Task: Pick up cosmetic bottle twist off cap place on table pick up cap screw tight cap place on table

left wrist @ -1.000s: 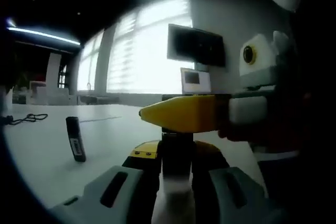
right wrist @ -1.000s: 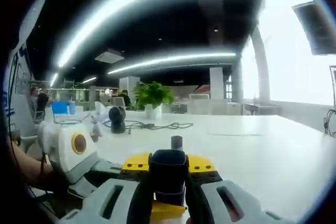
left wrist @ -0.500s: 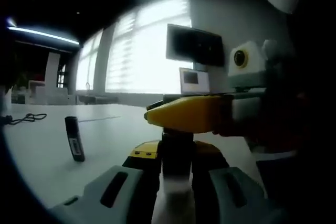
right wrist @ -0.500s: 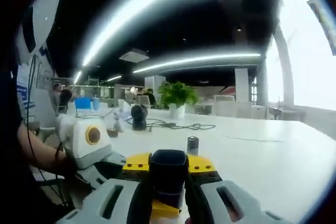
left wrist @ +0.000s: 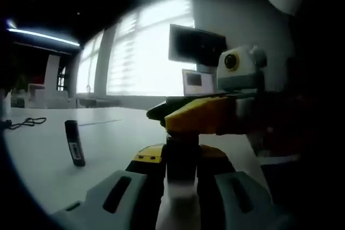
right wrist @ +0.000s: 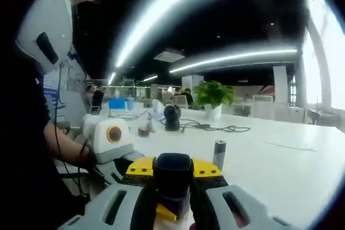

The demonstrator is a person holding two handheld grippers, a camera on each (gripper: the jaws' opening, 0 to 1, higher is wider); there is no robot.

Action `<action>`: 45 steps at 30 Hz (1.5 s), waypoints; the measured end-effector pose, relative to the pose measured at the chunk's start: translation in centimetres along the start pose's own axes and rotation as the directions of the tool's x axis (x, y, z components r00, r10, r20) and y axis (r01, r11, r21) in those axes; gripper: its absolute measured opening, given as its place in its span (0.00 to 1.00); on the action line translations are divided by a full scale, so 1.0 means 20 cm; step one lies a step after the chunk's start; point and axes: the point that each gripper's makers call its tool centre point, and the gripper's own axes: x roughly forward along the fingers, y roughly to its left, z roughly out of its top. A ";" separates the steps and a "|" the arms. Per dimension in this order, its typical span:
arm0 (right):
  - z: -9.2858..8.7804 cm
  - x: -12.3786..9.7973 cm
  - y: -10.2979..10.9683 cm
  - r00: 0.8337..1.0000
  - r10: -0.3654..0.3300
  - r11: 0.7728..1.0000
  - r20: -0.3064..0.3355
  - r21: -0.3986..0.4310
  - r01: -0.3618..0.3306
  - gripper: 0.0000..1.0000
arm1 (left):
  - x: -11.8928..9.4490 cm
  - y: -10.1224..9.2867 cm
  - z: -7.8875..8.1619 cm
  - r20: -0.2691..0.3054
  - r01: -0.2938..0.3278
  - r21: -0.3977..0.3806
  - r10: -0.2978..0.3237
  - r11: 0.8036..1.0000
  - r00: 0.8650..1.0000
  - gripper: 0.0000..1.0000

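Our left gripper (left wrist: pixel 180 195) squeezes the small, light, likely slippery bottle (left wrist: pixel 180 187) low down, while our right gripper (right wrist: pixel 172 200) pinches its hard dark cap (right wrist: pixel 172 173).

We note the right gripper (right wrist: pixel 172 208) with jaws closed on a dark cap (right wrist: pixel 173 175). The left gripper (right wrist: pixel 116 152) sits left of it, a person's arm (right wrist: pixel 59 146) behind. A small tube (right wrist: pixel 219 154) stands upright on the white table (right wrist: pixel 280 171). Farther back lie a cable (right wrist: pixel 215 128), a round black device (right wrist: pixel 172 117) and a plant (right wrist: pixel 213 95).
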 end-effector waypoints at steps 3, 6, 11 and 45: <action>0.00 0.00 0.02 0.997 0.082 0.997 0.008 0.007 -0.082 0.17 | 0.00 -0.01 0.00 -0.001 0.011 -0.006 -0.011 1.000 1.000 0.12; 0.00 0.00 0.04 0.985 0.170 0.985 -0.019 -0.030 -0.170 0.17 | 0.00 -0.02 0.00 -0.001 0.017 -0.005 -0.017 1.000 1.000 0.12; 0.00 0.03 0.06 0.962 0.270 0.961 -0.050 -0.042 -0.272 0.17 | 0.00 0.00 0.00 -0.002 0.008 -0.013 -0.008 1.000 1.000 0.12; -0.01 -0.05 0.17 0.589 0.804 0.588 -0.081 -0.038 -0.808 0.17 | 0.01 -0.04 -0.01 -0.003 0.050 -0.033 -0.050 0.998 0.999 0.12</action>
